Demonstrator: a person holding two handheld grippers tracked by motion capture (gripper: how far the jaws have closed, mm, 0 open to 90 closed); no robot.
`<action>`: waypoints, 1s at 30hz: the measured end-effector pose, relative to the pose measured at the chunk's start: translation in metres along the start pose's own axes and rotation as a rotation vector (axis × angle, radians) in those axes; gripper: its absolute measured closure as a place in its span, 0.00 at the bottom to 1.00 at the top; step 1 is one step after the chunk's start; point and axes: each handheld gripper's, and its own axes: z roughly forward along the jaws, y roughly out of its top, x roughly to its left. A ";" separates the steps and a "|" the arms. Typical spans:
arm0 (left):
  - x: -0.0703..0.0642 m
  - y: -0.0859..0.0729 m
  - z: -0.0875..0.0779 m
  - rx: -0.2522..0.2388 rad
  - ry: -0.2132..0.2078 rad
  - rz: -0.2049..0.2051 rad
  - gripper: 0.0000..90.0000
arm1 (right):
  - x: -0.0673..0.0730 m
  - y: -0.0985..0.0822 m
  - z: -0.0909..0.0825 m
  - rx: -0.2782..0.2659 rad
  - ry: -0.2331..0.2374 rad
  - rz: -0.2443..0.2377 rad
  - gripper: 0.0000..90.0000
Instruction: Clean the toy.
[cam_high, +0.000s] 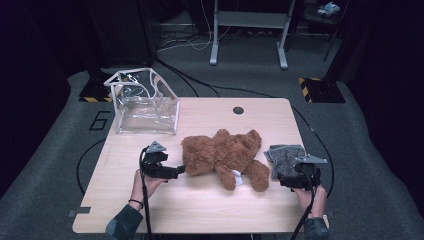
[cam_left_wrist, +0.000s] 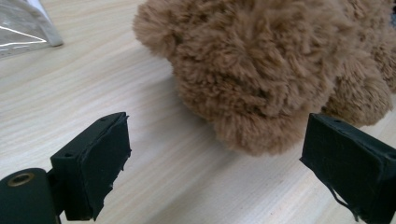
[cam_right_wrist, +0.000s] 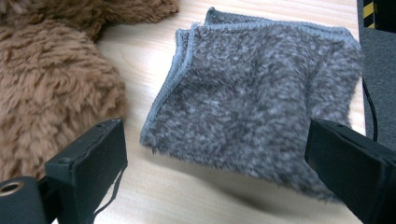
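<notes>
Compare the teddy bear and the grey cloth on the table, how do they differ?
The teddy bear is brown, bulky and lies sprawled mid-table; the grey cloth is flat, folded and much smaller, near the right edge. The open left gripper faces the bear, the open right gripper the cloth. Both look fuzzy.

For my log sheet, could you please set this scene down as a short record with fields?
Surface: wooden table
Left tongs: open, jaws apart, facing the teddy bear, not gripping it
Right tongs: open, at the near edge of the grey cloth
Teddy bear: brown plush, lying mid-table
Grey cloth: folded, flat, right of the bear
Clear bag: standing at the far left, open
</notes>
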 end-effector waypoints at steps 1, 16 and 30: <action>-0.003 -0.004 0.002 0.010 0.001 0.007 0.08 | 0.000 0.004 0.003 0.005 0.007 -0.004 0.05; 0.001 -0.048 0.011 0.059 0.069 0.019 0.06 | -0.005 0.030 0.045 0.091 -0.066 -0.008 0.10; -0.002 -0.065 0.024 0.068 0.130 0.081 0.06 | -0.022 0.027 0.056 0.156 -0.096 0.064 0.28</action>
